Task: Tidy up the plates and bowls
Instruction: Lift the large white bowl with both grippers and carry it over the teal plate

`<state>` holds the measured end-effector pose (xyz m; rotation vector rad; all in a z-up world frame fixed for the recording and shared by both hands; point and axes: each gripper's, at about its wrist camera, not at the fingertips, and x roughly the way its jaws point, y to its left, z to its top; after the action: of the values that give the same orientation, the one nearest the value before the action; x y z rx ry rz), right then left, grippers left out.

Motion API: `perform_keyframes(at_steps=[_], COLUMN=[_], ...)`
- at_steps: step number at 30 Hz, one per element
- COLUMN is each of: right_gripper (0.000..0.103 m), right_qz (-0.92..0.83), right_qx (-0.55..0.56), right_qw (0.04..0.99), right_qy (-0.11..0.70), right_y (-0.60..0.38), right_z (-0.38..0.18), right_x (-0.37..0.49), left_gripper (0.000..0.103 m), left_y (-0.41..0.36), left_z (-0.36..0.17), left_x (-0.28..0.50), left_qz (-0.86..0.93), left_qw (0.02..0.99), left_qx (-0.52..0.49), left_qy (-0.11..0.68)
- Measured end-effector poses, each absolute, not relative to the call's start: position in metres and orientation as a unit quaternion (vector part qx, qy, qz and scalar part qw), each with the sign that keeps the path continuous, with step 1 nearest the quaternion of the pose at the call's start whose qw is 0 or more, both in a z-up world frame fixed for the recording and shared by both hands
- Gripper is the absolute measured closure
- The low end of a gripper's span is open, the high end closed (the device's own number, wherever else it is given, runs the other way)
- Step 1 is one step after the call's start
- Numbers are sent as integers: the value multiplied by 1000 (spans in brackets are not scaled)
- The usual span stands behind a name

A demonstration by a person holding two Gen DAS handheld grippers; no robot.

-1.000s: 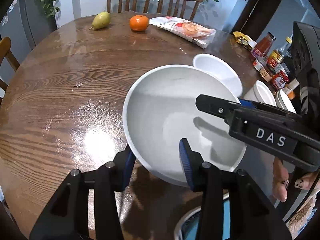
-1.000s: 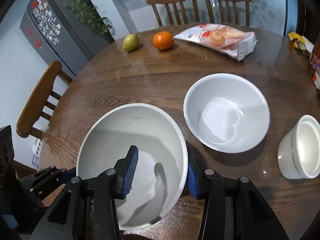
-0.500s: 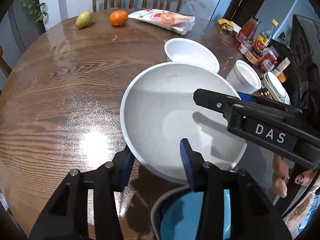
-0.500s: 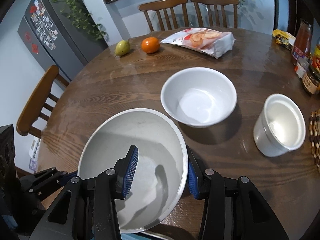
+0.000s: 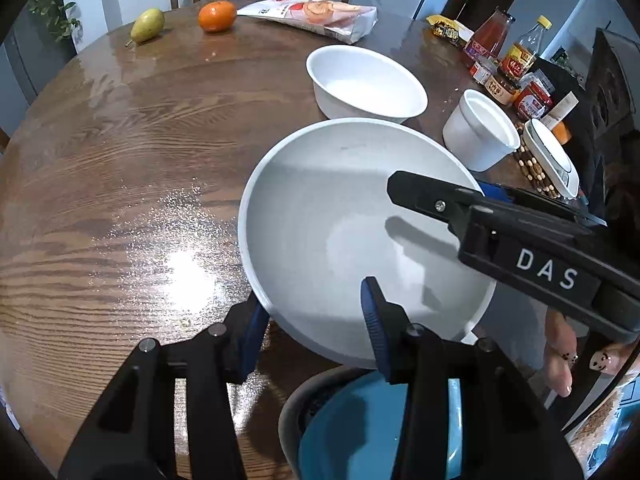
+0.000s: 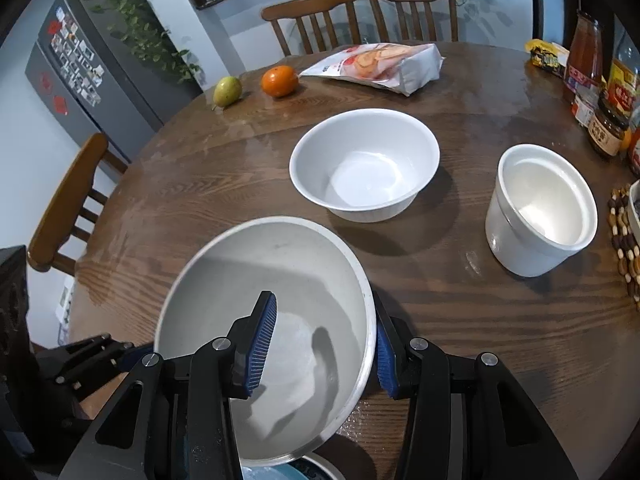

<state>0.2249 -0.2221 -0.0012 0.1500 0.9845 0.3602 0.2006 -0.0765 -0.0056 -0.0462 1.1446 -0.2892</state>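
Observation:
Both grippers hold one large white bowl (image 5: 340, 232) by its rim, above the table's near edge. My left gripper (image 5: 312, 320) straddles the near-left rim, one blue pad inside and one outside. My right gripper (image 6: 324, 340) grips the opposite rim of the same bowl (image 6: 280, 280); it also shows in the left wrist view (image 5: 460, 200). A blue bowl with a grey rim (image 5: 352, 424) sits just below the held bowl. A second white bowl (image 6: 364, 164) and a white cup-shaped pot (image 6: 540, 212) stand on the table further off.
A round wooden table (image 5: 120, 160) carries a pear (image 5: 148, 24), an orange (image 5: 217, 15) and a snack bag (image 5: 312, 12) at the far side. Sauce bottles and jars (image 5: 508, 68) and a beaded mat (image 6: 624, 240) crowd the right edge. Chairs stand behind and left.
The large bowl, held by both grippers, has been carried back toward the near table edge. The blue bowl has come into view beneath it.

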Motion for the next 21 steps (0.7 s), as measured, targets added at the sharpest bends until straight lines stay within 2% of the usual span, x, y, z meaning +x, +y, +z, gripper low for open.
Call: perform_keyframes(at_steps=[21], right_gripper=[55], right_qz=[167], right_qx=[69], right_qw=[876], right_qy=[447], right_y=[-227], right_z=[-9], right_x=[223], left_gripper=[60], left_y=[-77], left_z=[-7], left_x=[201], left_qz=[-150], left_qw=[834], left_qx=[-34], left_qy=[529])
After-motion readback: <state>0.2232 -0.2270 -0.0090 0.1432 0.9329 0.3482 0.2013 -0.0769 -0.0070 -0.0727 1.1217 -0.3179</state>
